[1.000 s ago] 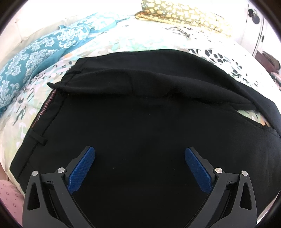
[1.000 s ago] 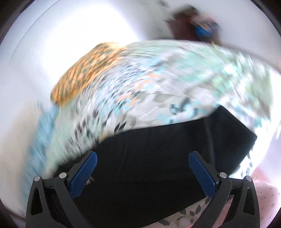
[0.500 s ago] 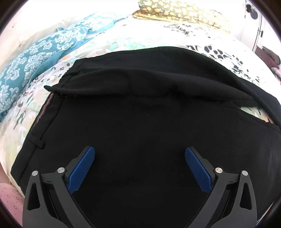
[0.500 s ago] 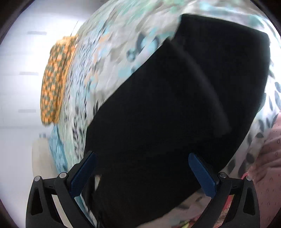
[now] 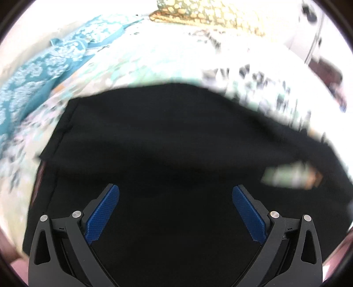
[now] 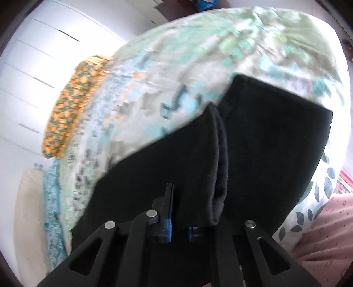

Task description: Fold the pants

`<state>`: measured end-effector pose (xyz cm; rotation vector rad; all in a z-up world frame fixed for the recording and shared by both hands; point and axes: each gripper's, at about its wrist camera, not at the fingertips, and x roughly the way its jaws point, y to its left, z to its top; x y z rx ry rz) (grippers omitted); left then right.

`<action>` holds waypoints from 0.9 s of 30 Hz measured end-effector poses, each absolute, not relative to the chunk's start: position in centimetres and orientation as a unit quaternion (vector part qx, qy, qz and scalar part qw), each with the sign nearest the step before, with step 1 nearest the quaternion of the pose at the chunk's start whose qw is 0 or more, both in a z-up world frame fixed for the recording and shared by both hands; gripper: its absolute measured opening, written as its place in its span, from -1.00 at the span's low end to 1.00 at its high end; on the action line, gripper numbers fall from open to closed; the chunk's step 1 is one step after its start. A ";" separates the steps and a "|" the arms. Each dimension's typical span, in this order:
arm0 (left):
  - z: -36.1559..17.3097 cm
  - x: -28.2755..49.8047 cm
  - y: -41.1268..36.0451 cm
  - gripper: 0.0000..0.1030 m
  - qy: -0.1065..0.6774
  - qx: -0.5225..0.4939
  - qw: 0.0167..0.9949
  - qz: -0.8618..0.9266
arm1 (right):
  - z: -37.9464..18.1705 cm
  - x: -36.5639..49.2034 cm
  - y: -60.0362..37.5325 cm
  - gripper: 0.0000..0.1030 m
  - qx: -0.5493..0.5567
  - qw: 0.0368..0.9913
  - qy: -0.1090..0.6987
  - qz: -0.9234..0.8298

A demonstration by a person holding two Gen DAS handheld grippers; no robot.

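Note:
Black pants lie spread on a floral bed cover, one layer folded over the other. My left gripper hangs open and empty just above the near part of the pants. In the right wrist view the pants fill the lower middle. My right gripper is shut on a raised fold of the black fabric, which bunches up between the fingers.
A floral bed cover lies under the pants. A teal patterned cloth lies at the left and a yellow-green patterned pillow at the far edge. Pink dotted fabric shows at the lower right.
My right gripper was open half a second ago and has closed on a fold of the pants. The left gripper stays open and its view has shifted slightly.

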<state>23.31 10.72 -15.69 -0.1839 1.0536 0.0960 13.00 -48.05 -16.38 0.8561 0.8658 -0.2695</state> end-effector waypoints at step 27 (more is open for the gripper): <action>-3.4 21.5 16.2 -0.88 0.370 -0.321 0.872 -0.002 | -4.1 16.5 -49.9 -0.90 0.288 0.871 0.396 0.051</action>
